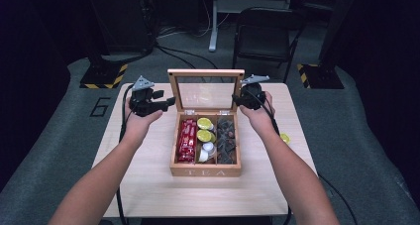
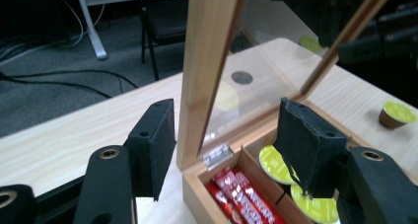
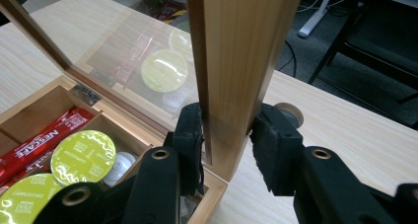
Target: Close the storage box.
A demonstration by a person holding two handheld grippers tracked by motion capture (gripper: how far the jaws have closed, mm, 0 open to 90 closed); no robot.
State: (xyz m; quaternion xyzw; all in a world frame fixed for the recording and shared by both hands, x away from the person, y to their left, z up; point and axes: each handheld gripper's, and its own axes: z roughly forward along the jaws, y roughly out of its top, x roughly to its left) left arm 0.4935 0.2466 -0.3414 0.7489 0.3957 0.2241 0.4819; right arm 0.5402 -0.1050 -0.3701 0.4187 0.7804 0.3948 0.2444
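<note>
Two grippers work the glass-paned wooden lid (image 1: 205, 88) of the light wood tea box (image 1: 205, 171), which sits mid-table w/ lid upright. Right gripper (image 3: 226, 137) is clenched on the lid's side rail, pads pressing both faces. Left gripper (image 2: 224, 135) is released: jaws straddle the opposite rail, not touching. Judgement: steer the lid w/ right gripper only, follow the hinge arc, keep left approx. level as a guard. Avoid twisting the frame; box may slide on the pale wooden table (image 1: 148, 185).
</note>
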